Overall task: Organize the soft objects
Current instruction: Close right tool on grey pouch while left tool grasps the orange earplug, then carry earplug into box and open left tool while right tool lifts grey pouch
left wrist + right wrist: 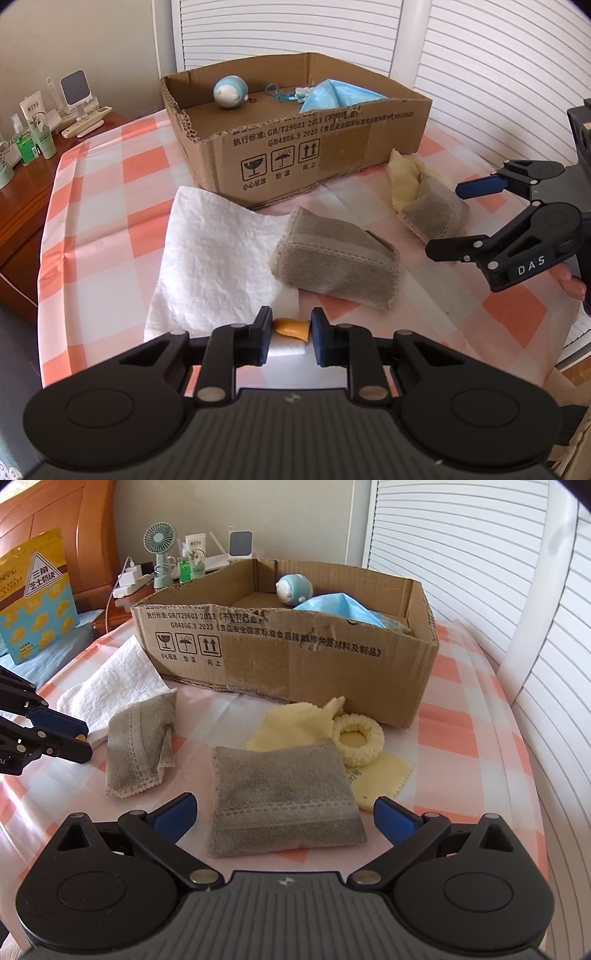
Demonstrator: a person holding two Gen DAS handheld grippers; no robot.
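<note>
A cardboard box (325,147) stands at the back of the checked table and holds a blue plush toy (231,92) and a blue cloth (340,94). My left gripper (290,339) is closed on a small orange object (291,328) at the near corner of a white towel (214,266). A grey pouch (336,258) lies just beyond it. My right gripper (284,816) is open, its fingers on either side of a second grey pouch (280,797). Behind that pouch lie a yellow cloth (295,723) and a cream scrunchie (358,742). The right gripper also shows in the left wrist view (454,218).
A wooden nightstand (22,206) at the left carries bottles, a small fan (159,554) and remotes. White slatted doors (498,74) stand behind and to the right. A yellow snack bag (37,590) leans at far left. The table edge curves close on the right.
</note>
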